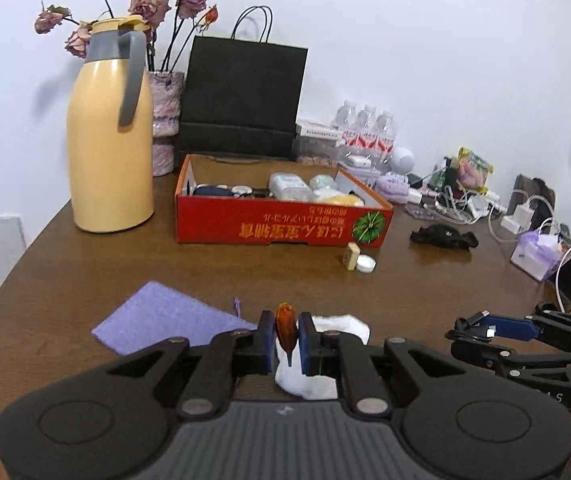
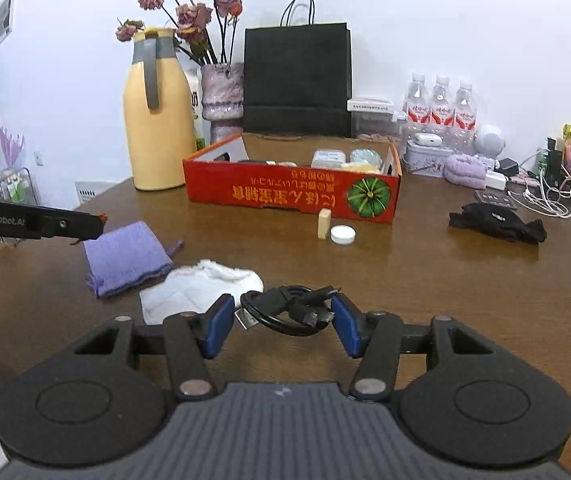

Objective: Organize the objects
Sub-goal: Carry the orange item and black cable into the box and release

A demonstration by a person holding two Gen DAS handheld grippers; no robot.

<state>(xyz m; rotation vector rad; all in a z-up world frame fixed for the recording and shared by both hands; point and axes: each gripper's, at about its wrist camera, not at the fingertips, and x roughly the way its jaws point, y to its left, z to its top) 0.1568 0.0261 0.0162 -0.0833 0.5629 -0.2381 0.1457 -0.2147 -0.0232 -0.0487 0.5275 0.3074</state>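
Observation:
My left gripper (image 1: 286, 332) is shut on a small amber-orange piece (image 1: 285, 324), held above a white cloth (image 1: 341, 326) beside a purple cloth (image 1: 165, 320). My right gripper (image 2: 281, 320) is shut on a coiled black cable (image 2: 289, 310) lifted off the table; in the left wrist view it shows at the right (image 1: 485, 328). The red cardboard box (image 1: 281, 228) (image 2: 285, 196) stands ahead with several small items inside. In front of it stand a cream tile (image 2: 324, 222) and a white round cap (image 2: 342, 235). The left gripper (image 2: 101, 222) enters the right wrist view from the left.
A yellow jug (image 1: 111, 152), a vase of dried roses (image 1: 165, 120) and a black paper bag (image 1: 241, 100) stand behind the box. Water bottles (image 2: 441, 108), chargers and white cables (image 2: 545, 196) crowd the back right. A black strap-like item (image 2: 497, 226) lies right of the box.

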